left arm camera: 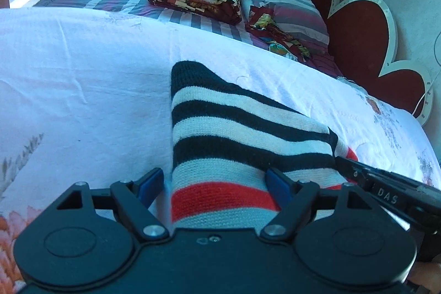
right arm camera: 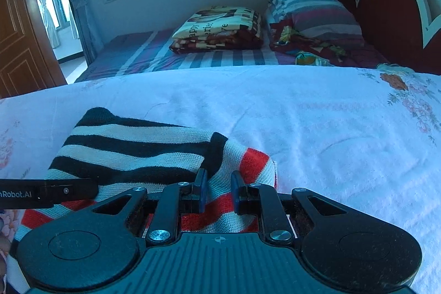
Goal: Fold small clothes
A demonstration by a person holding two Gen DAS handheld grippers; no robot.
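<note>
We take the folded sweater (right arm camera: pixel 132 150) as landmark: it lies on the near bedspread (right arm camera: pixel 317 134), with our left gripper (left arm camera: pixel 215 183) over its near edge and our right gripper (right arm camera: pixel 219 189) at its right corner. Behind the sweater, on the far mattress (right arm camera: pixel 220 57), sits a folded blanket (right arm camera: pixel 217 28). Right of that blanket lies a pillow (right arm camera: pixel 317 10), with the headboard (right arm camera: pixel 391 10) further right.

Right gripper (right arm camera: pixel 217 193), lower centre of the frame: blue pads close together over the red-and-white striped edge of a folded striped knit garment (right arm camera: pixel 132 148); whether they pinch the fabric cannot be told. Garment lies at lower left on a white floral bedcover (right arm camera: pixel 317 123). Left gripper's finger (right arm camera: pixel 66 190) enters from the left edge, over the garment. Upper centre: folded printed blanket (right arm camera: pixel 220 28); striped pillow (right arm camera: pixel 311 7) to its right.
</note>
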